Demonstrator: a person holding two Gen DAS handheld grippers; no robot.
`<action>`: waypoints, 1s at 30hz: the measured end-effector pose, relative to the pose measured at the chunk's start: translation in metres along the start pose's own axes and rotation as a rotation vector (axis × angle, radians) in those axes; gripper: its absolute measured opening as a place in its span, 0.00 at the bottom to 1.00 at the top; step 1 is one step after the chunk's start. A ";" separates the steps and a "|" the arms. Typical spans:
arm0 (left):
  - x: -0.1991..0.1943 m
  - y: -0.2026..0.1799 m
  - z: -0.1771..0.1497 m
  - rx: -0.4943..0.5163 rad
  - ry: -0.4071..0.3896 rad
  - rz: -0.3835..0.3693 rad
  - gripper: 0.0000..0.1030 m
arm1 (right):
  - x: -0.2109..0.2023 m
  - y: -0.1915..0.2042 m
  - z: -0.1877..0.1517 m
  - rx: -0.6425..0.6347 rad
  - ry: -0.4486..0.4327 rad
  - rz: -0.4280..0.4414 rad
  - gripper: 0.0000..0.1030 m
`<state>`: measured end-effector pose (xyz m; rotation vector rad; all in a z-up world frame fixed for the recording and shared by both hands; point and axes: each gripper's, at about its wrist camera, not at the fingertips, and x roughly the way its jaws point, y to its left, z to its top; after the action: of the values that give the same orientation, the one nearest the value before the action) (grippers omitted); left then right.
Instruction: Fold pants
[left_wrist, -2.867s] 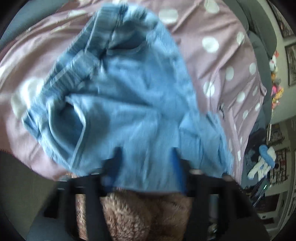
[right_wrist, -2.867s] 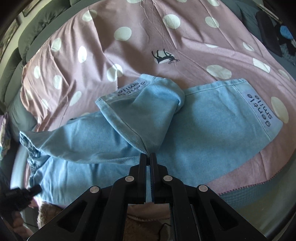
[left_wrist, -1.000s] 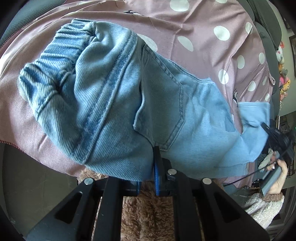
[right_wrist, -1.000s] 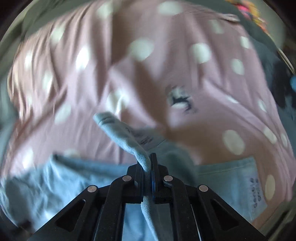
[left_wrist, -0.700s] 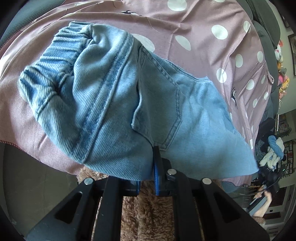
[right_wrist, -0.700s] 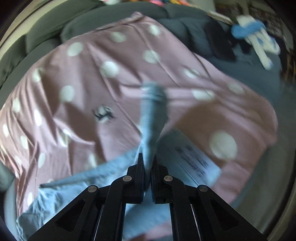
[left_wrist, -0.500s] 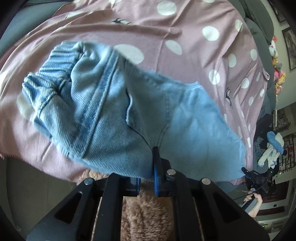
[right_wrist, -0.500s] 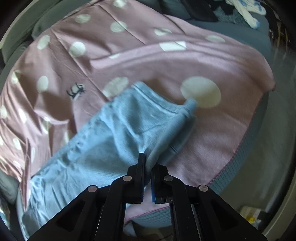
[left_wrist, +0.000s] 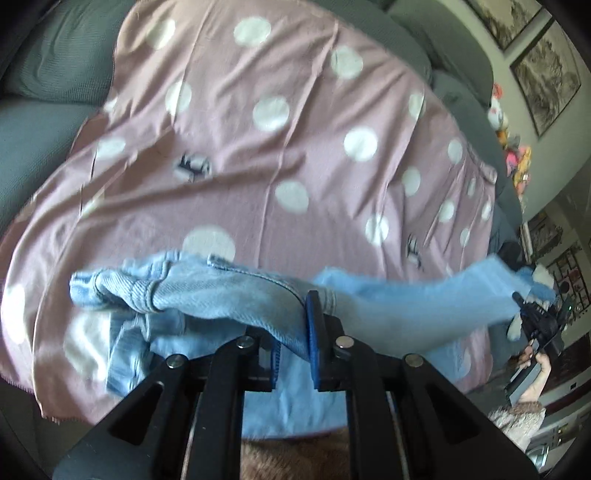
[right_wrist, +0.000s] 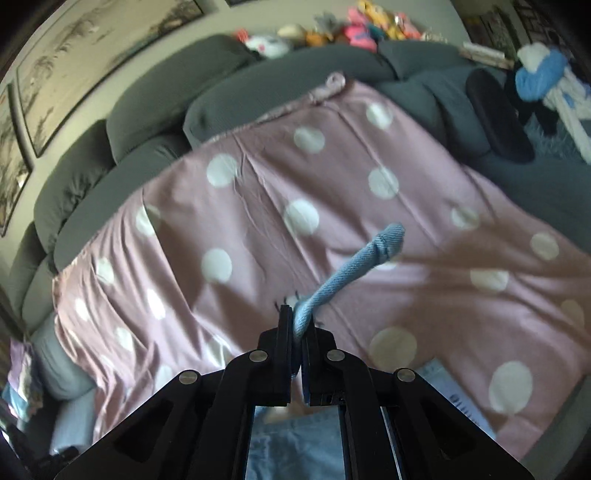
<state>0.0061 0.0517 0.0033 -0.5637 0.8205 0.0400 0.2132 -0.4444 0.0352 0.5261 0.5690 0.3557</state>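
The light blue denim pants (left_wrist: 221, 295) hang lifted off a pink polka-dot sheet (left_wrist: 277, 147). My left gripper (left_wrist: 293, 332) is shut on the waist end, with the elastic waistband bunched to its left. The legs stretch right in the air to my right gripper, seen far right in the left wrist view (left_wrist: 535, 321). In the right wrist view my right gripper (right_wrist: 295, 325) is shut on a leg hem of the pants (right_wrist: 354, 269), which sticks up and forward as a rolled strip. More denim shows below that gripper.
The sheet (right_wrist: 332, 221) covers a grey sofa with back cushions (right_wrist: 147, 122). Soft toys (right_wrist: 332, 29) line the sofa top. A blue and white plush (right_wrist: 543, 74) lies on the right. Framed pictures hang on the wall (left_wrist: 546, 66).
Both grippers have lifted the pants off the sheet and raised them, so the pants now hang stretched between them. The right gripper swung up and now faces the sofa back.
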 end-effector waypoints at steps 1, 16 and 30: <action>0.006 0.003 -0.011 0.006 0.044 0.007 0.12 | -0.005 -0.007 -0.007 0.002 0.000 -0.014 0.04; 0.045 0.042 -0.079 -0.116 0.245 0.121 0.34 | 0.031 -0.132 -0.136 0.170 0.345 -0.240 0.06; 0.025 0.077 -0.072 -0.231 0.144 0.160 0.25 | 0.021 -0.156 -0.129 0.261 0.302 -0.252 0.17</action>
<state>-0.0447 0.0777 -0.0882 -0.7230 1.0081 0.2453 0.1810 -0.5133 -0.1533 0.6475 0.9720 0.1197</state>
